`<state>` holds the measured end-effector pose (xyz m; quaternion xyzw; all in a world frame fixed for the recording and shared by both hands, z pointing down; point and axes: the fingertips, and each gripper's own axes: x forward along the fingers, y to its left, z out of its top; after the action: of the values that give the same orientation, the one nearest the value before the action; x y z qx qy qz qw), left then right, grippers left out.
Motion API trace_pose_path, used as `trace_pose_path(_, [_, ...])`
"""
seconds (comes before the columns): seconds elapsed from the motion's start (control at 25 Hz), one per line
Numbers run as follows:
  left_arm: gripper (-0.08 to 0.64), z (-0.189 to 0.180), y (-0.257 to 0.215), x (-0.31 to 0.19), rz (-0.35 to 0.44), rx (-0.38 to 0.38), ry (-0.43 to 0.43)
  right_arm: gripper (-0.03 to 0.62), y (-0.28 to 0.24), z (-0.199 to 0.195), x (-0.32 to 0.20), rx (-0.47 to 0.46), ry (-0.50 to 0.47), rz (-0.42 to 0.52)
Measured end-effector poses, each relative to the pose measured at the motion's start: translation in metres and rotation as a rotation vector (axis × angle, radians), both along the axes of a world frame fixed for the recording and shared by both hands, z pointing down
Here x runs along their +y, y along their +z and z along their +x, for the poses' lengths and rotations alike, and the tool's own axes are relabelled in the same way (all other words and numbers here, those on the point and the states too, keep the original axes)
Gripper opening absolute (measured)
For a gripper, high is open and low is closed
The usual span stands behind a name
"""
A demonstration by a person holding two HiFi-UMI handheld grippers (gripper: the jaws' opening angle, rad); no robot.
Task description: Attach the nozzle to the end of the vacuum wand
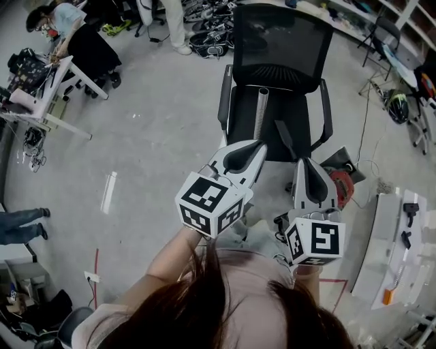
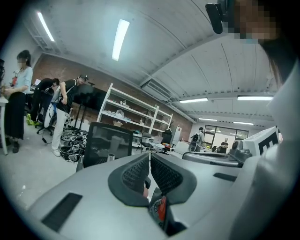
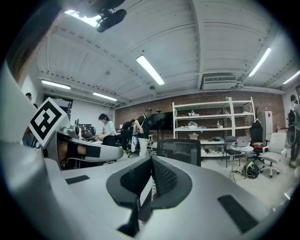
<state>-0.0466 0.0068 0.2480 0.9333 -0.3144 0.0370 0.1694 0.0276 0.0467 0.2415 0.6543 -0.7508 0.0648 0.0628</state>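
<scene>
A grey vacuum wand [image 1: 261, 109] lies on the seat of a black office chair [image 1: 279, 48], its open end pointing at the backrest. A black nozzle [image 1: 284, 138] lies on the seat just right of the wand. My left gripper [image 1: 257, 145] hovers over the seat's front edge near the wand's near end, shut and empty. My right gripper [image 1: 304, 161] is beside it, a little short of the nozzle, also shut and empty. In the left gripper view the jaws [image 2: 150, 157] are pressed together and the chair [image 2: 107, 143] stands ahead. In the right gripper view the jaws [image 3: 151, 160] are likewise together.
A red vacuum body [image 1: 340, 185] sits on the floor right of the chair. A white table [image 1: 392, 238] with small tools stands at the right. People work at a desk [image 1: 48, 88] at upper left. Helmets and gear [image 1: 211, 13] lie beyond the chair.
</scene>
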Motion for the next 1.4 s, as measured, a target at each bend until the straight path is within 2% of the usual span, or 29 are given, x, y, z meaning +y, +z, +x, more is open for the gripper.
trace_pose_path(0.28, [0.024, 0.01, 0.018, -0.035, -0.007, -0.019, -0.061, 0.021, 0.008, 0.02, -0.023, 0.008, -0.016, -0.023])
trace_pose_path(0.6, [0.029, 0.028, 0.049, -0.092, 0.011, -0.03, -0.183, 0.023, 0.022, 0.042, -0.069, 0.02, -0.142, -0.053])
trace_pose_path(0.76, [0.107, 0.04, 0.066, -0.118, 0.002, -0.041, -0.208, 0.023, 0.029, 0.052, -0.092, 0.015, -0.196, -0.064])
trace_pose_path(1.04, [0.132, 0.051, 0.1, -0.155, -0.017, -0.076, -0.26, 0.023, 0.043, 0.063, -0.121, 0.023, -0.24, -0.089])
trace_pose_path(1.24, [0.183, 0.055, 0.119, -0.179, -0.02, -0.08, -0.301, 0.023, 0.049, 0.072, -0.133, 0.037, -0.252, -0.101])
trace_pose_path(1.4, [0.209, 0.061, 0.147, -0.195, -0.057, -0.095, -0.278, 0.023, 0.059, 0.075, -0.139, 0.04, -0.263, -0.111])
